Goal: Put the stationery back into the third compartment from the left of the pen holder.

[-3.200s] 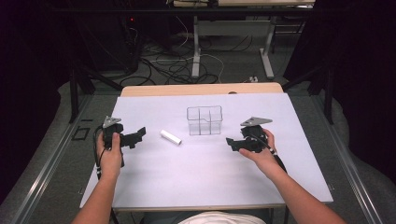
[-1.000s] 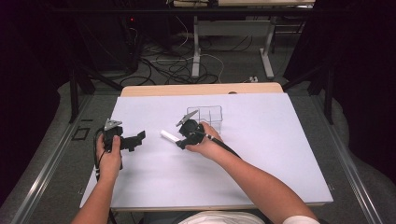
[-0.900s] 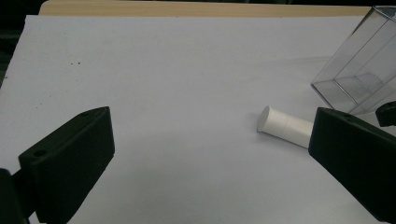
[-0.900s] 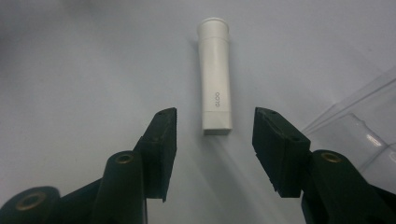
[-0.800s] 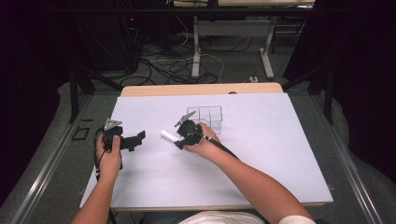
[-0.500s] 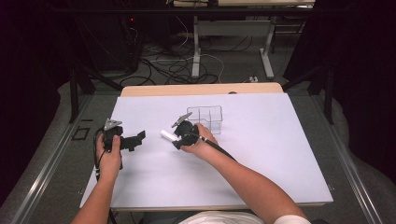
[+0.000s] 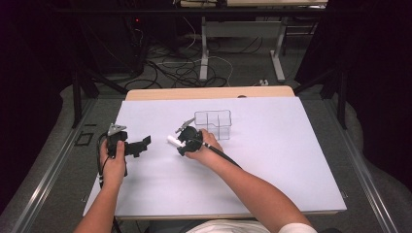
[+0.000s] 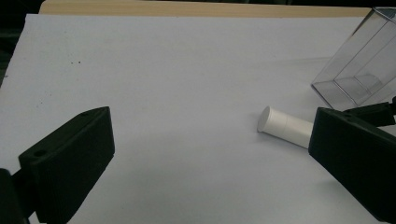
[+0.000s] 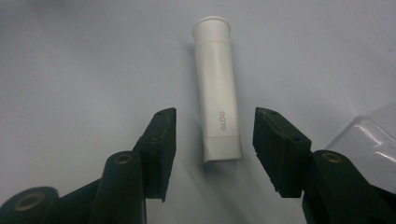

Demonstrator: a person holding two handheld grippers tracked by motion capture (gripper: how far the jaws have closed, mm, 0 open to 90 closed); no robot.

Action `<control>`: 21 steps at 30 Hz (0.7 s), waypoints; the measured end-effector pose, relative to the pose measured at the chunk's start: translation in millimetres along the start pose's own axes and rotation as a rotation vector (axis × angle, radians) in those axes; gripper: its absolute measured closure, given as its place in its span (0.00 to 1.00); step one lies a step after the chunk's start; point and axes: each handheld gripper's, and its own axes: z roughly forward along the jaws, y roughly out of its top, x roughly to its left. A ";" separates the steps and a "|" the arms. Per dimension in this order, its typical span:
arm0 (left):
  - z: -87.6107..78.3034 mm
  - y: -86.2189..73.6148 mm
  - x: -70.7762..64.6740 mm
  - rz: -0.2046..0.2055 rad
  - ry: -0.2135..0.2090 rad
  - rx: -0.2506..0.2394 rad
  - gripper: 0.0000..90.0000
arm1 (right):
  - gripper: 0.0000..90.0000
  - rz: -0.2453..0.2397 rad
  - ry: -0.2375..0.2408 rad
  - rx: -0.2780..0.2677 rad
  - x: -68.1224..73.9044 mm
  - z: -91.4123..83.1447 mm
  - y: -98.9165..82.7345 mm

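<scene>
The right gripper (image 7: 179, 144) is low over the white tube (image 9: 217, 88), its jaws spread with one on each side of the tube's near end — not touching it. The tube lies flat on the white table (image 7: 272, 165), just beside the clear box (image 7: 214, 124). The left gripper (image 7: 141, 144) rests apart at the left, jaws wide open — nothing is between them.

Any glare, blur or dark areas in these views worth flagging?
High view: surroundings beyond the table very dark, sheet evenly lit. Left gripper view: near jaws soft, clear container shows glints. Right gripper view: white tube sharp, print readable, soft shadow beside it, corners darkened.
</scene>
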 end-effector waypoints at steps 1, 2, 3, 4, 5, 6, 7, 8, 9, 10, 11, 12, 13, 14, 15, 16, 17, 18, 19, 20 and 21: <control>0.1 0.0 0.0 0.000 0.000 0.000 0.00 | 0.55 -0.004 -0.001 -0.003 -0.2 0.6 0.1; 0.1 0.1 0.0 -0.001 0.000 0.000 0.00 | 0.55 0.001 -0.003 0.000 0.0 1.2 0.5; 0.1 0.1 0.0 0.000 0.000 0.000 0.00 | 0.55 0.007 -0.004 0.003 0.3 1.8 0.9; 0.2 0.1 -0.1 0.000 -0.001 0.000 0.00 | 0.55 0.007 -0.002 0.006 0.3 2.4 1.0; 0.2 0.1 -0.1 0.000 -0.001 0.000 0.00 | 0.55 0.011 -0.001 0.009 0.5 2.9 1.1; 0.3 0.1 -0.1 0.000 -0.001 0.000 0.00 | 0.55 0.009 0.000 0.010 0.4 3.8 1.1; 0.3 0.1 -0.1 0.000 -0.001 0.001 0.00 | 0.55 0.016 -0.007 0.017 0.8 4.7 1.1; 0.4 0.1 0.0 0.000 -0.001 0.000 0.00 | 0.55 0.011 -0.006 0.018 -0.2 5.8 0.8; 0.5 0.0 0.0 0.000 -0.001 0.000 0.00 | 0.55 0.021 -0.006 0.022 0.1 6.4 0.7; 0.6 0.0 0.0 0.000 -0.001 -0.001 0.00 | 0.56 0.018 -0.009 0.024 -0.6 7.1 0.5; 0.7 -0.1 0.0 0.000 -0.001 -0.001 0.00 | 0.56 0.020 -0.009 0.026 -1.1 7.7 0.3; 0.7 -0.2 0.1 0.000 0.000 -0.001 0.00 | 0.56 0.026 -0.009 0.029 -1.1 8.3 0.2; 0.6 -0.1 0.2 0.000 0.000 0.000 0.00 | 0.57 0.029 -0.004 0.030 -1.6 9.0 0.1; 0.5 -0.1 0.4 -0.001 0.000 0.002 0.00 | 0.57 0.028 -0.003 0.033 -2.1 9.2 -0.2; 0.6 -0.1 0.4 -0.001 0.000 0.002 0.00 | 0.59 0.030 -0.003 0.036 -2.4 9.5 -0.3; 0.6 -0.1 0.4 -0.001 0.000 0.002 0.00 | 0.59 0.026 -0.008 0.039 -3.3 9.9 -0.6; 0.6 -0.2 0.4 -0.001 0.000 0.002 0.00 | 0.60 0.035 0.004 0.037 -3.2 10.4 -0.6; 0.6 -0.2 0.3 0.000 0.000 0.001 0.00 | 0.60 0.029 0.007 0.035 -4.0 11.1 -0.8; 0.8 -0.3 0.2 -0.001 -0.001 -0.001 0.00 | 0.61 0.038 0.009 0.039 -3.6 11.3 -0.7; 0.8 -0.3 0.2 0.000 -0.001 -0.001 0.00 | 0.63 0.046 0.010 0.041 -3.1 11.5 -0.4; 0.8 -0.3 0.1 -0.001 -0.001 -0.001 0.00 | 0.64 0.041 0.008 0.040 -3.1 12.1 -0.4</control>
